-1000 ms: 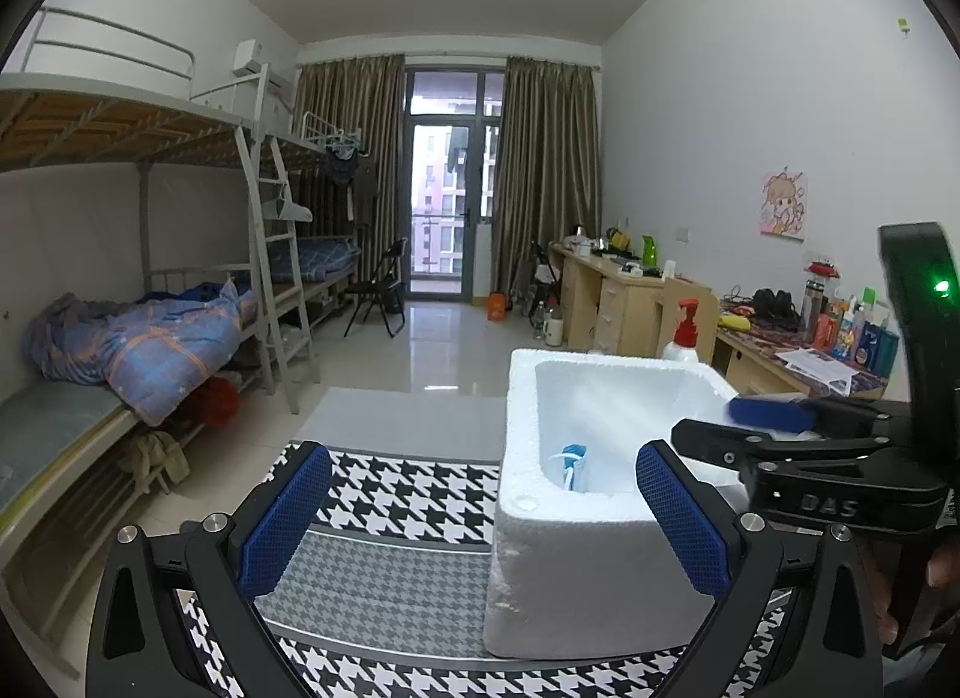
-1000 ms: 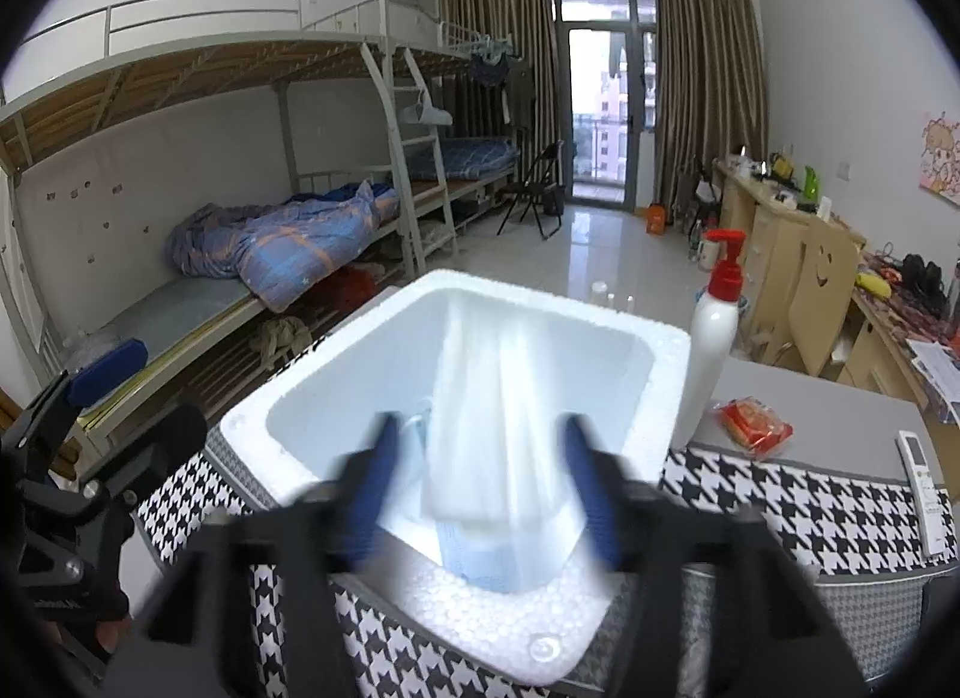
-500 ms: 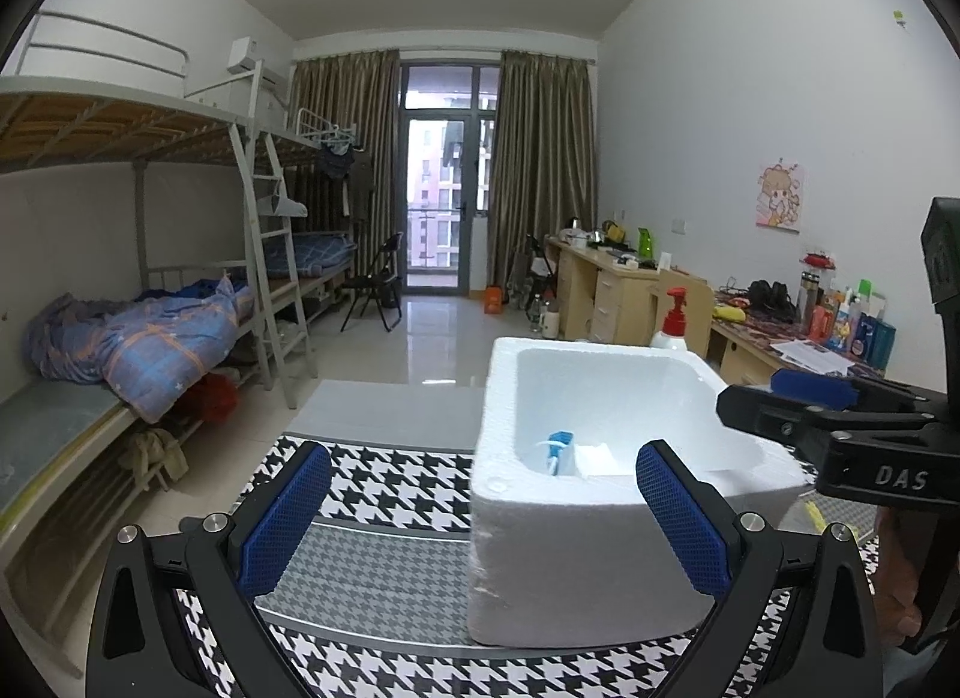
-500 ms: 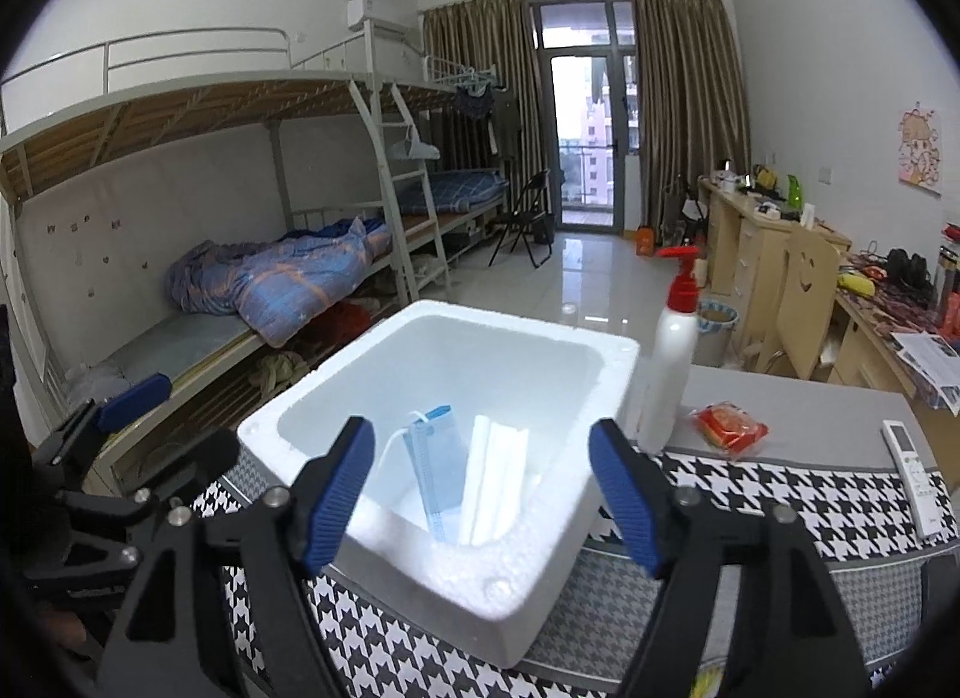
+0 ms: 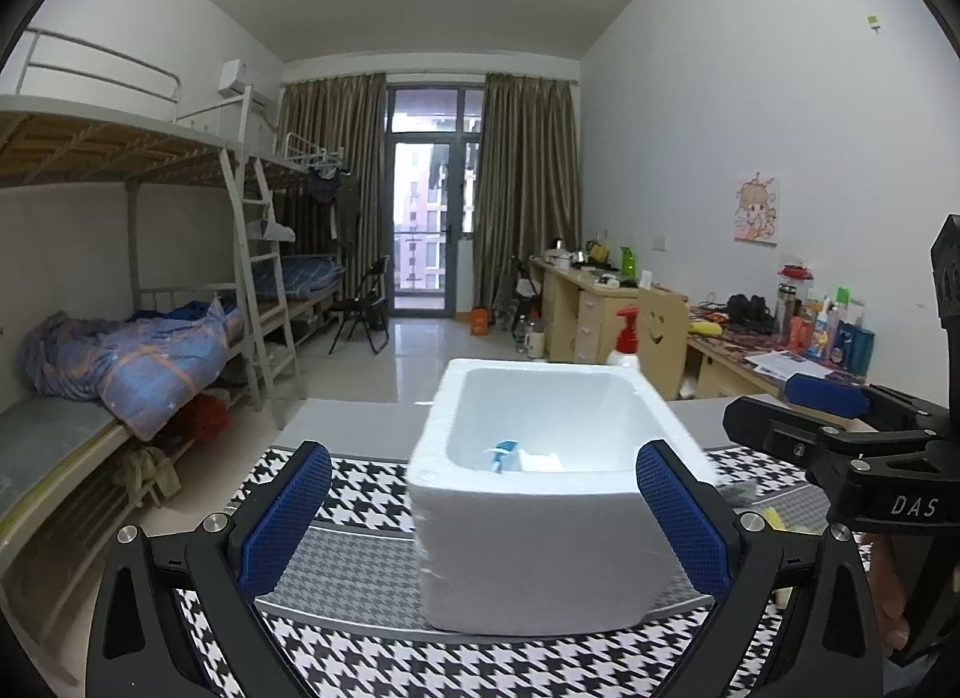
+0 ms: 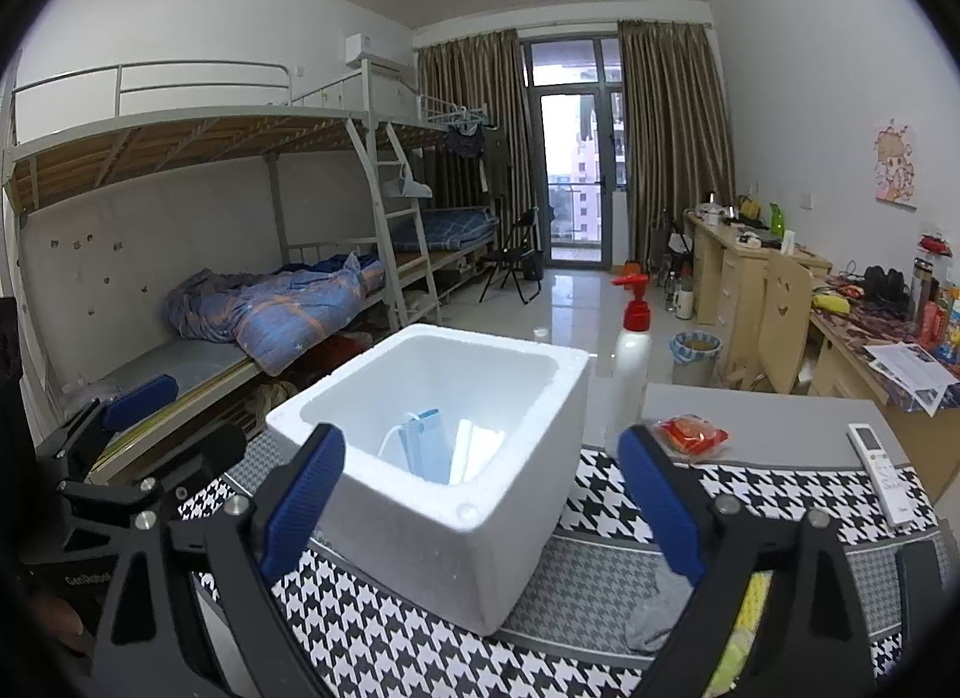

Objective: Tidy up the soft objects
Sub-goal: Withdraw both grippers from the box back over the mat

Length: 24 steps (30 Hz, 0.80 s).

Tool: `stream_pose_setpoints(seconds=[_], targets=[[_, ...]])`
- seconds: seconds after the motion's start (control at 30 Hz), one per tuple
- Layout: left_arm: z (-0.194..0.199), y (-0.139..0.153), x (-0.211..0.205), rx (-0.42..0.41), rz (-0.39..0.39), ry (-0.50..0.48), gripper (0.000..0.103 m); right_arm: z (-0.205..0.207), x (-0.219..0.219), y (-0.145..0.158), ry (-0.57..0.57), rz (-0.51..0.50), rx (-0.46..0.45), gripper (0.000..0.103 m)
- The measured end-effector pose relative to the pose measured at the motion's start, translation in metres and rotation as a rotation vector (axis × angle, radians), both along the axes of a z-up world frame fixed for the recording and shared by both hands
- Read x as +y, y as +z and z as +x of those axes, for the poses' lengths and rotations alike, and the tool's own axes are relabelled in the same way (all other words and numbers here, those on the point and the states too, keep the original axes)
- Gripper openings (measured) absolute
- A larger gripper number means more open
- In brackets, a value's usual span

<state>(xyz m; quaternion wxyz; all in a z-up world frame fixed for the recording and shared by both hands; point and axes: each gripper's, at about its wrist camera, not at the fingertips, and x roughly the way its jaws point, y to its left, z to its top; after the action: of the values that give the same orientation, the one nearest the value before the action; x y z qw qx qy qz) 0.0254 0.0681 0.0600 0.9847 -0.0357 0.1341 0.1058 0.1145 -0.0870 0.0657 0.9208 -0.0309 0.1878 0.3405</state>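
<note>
Two claws in view, both spread with nothing between the pads. Right claw [image 6: 480, 494]: jaws have just been opening, blue pads wide apart, held back from and above the near corner of the white foam box [image 6: 456, 482]. Left claw [image 5: 483, 509]: jaws wide, the box in front of them, no contact visible. Box stands on the houndstooth cloth [image 6: 372, 638] covering the counter. Inside the box: blue face mask [image 6: 427, 446] leaning upright, white mask [image 6: 477, 449] just beside it on its right. Grey soft item [image 6: 657, 608] and yellow soft item [image 6: 747, 626] lie on the cloth under the right claw's right finger. Behind the box: red-capped pump bottle [image 6: 631, 362]. Red packet [image 6: 690, 434] and white remote [image 6: 879, 467] further right.
</note>
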Motion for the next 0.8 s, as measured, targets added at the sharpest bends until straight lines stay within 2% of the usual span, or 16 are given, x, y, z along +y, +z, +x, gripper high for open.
stream_pose_setpoints(seconds=[0.5,0.8], targets=[[-0.010,0.007,-0.052,-0.053,0.017,-0.113,0.102,-0.032,-0.075,-0.007,-0.120,0.072,-0.095,0.096],[-0.004,-0.004,-0.079,-0.049,0.031,-0.177,0.102,-0.033,-0.104,-0.020,-0.208,0.083,-0.090,0.096]])
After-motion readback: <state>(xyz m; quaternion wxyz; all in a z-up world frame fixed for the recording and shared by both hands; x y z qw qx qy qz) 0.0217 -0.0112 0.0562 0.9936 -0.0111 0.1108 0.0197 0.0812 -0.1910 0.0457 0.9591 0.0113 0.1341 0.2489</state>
